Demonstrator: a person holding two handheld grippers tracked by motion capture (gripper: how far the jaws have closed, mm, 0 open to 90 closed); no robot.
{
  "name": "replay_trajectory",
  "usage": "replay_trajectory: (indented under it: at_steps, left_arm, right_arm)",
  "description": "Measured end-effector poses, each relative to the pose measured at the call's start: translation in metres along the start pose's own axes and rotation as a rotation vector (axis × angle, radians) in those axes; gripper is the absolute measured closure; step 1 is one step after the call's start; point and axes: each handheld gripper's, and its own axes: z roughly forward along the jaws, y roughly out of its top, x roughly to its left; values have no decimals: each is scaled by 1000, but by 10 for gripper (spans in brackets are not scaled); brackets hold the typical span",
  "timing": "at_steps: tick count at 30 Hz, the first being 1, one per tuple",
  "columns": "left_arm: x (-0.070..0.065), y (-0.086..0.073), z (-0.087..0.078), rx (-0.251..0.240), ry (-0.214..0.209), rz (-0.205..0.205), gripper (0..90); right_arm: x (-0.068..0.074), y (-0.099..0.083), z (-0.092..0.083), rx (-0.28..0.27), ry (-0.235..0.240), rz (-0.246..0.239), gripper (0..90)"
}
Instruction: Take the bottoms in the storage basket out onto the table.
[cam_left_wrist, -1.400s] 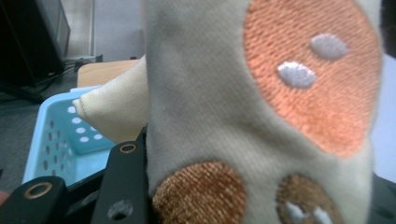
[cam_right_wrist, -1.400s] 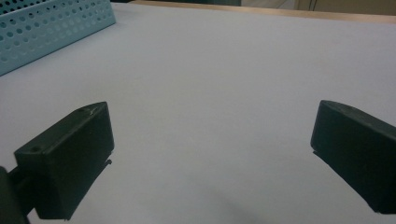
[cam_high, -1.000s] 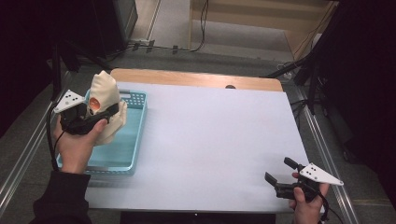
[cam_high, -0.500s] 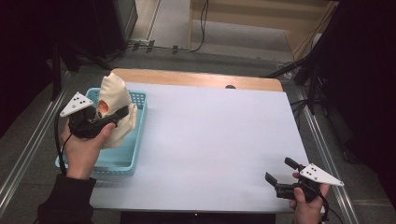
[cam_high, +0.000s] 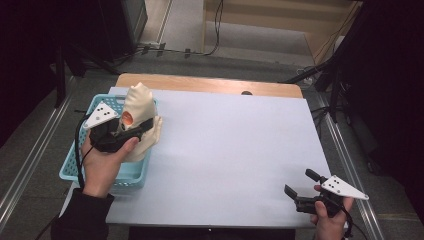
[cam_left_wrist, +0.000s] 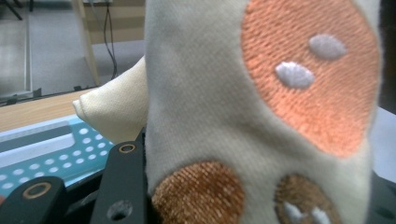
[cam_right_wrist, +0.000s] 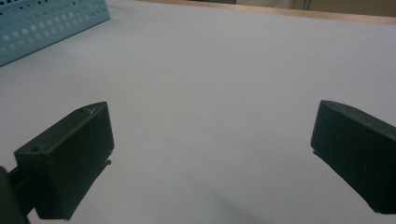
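Cream plush toy (cam_high: 139, 120) in raised left gripper (cam_high: 131, 131)

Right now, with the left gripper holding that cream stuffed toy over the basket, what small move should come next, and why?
Probably carry it a little further right, past the basket's rim, then lower it. The left gripper is clamped on the stuffed toy, which hangs over the right wall of the blue basket. The white table cover beside it is bare, and the right gripper waits open near the front edge.
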Motion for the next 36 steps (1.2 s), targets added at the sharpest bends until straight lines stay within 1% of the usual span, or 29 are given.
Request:
replay_trajectory:
  at_steps: [4,6,12,23,36]
  left_arm:
    - [-9,1,6,10,-23,8,498]
    - [-14,1,9,26,-38,8,497]
    - [-28,3,19,34,-79,11,495]
    - [-51,6,37,46,-130,21,491]
    - [-73,3,59,64,-178,24,489]
  right_arm:
    - [0,0,1,1,-1,2,0]
    - [1,0,1,3,1,3,0]
    - [1,0,1,3,0,3,0]
    - [0,0,1,3,0,-3,0]
    - [0,-1,2,4,5,-2,0]
